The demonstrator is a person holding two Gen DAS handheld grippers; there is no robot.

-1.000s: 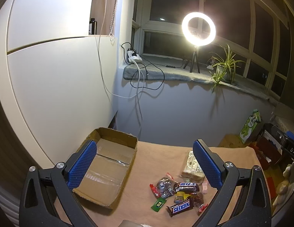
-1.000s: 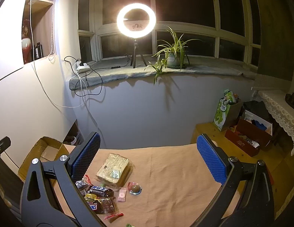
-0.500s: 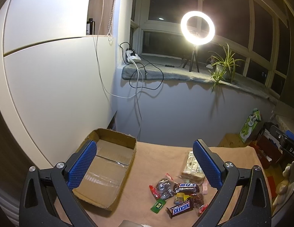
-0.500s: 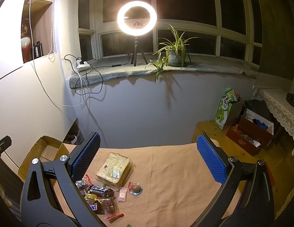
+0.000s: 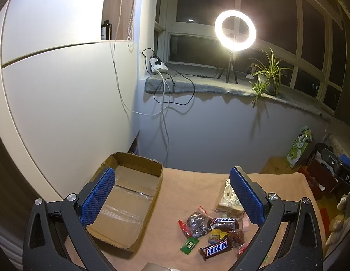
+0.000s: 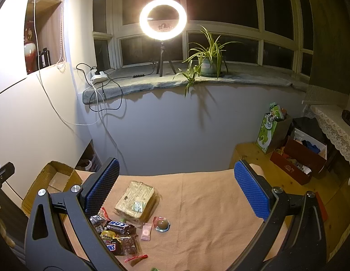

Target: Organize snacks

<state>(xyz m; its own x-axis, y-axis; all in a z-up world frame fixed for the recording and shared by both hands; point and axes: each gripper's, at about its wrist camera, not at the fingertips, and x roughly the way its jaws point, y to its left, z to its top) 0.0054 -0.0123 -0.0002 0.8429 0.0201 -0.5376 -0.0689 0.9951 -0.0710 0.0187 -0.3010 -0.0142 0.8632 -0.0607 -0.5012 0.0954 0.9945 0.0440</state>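
A pile of snacks lies on the tan tablecloth [image 5: 193, 187]: a Snickers bar [image 5: 216, 248], a dark bar [image 5: 224, 223], a green candy [image 5: 189, 245], a silver-wrapped candy [image 5: 197, 222]. A wrapped sandwich pack [image 6: 135, 201] lies behind the pile, with a pink candy [image 6: 146, 231] and a round jelly cup [image 6: 162, 224] beside it. An open cardboard box [image 5: 127, 198] stands at the left, empty. My left gripper [image 5: 171, 197] is open above the table, between box and pile. My right gripper [image 6: 176, 192] is open above the cloth, right of the pile.
A grey wall and a window sill with a ring light [image 6: 163, 19], a potted plant [image 6: 206, 62] and cables rise behind the table. White cabinets [image 5: 62, 90] stand at the left. Boxes and a green bag [image 6: 270, 128] sit on a wooden surface at the right.
Both views have shifted very slightly. The grippers stay open and nothing on the table has moved.
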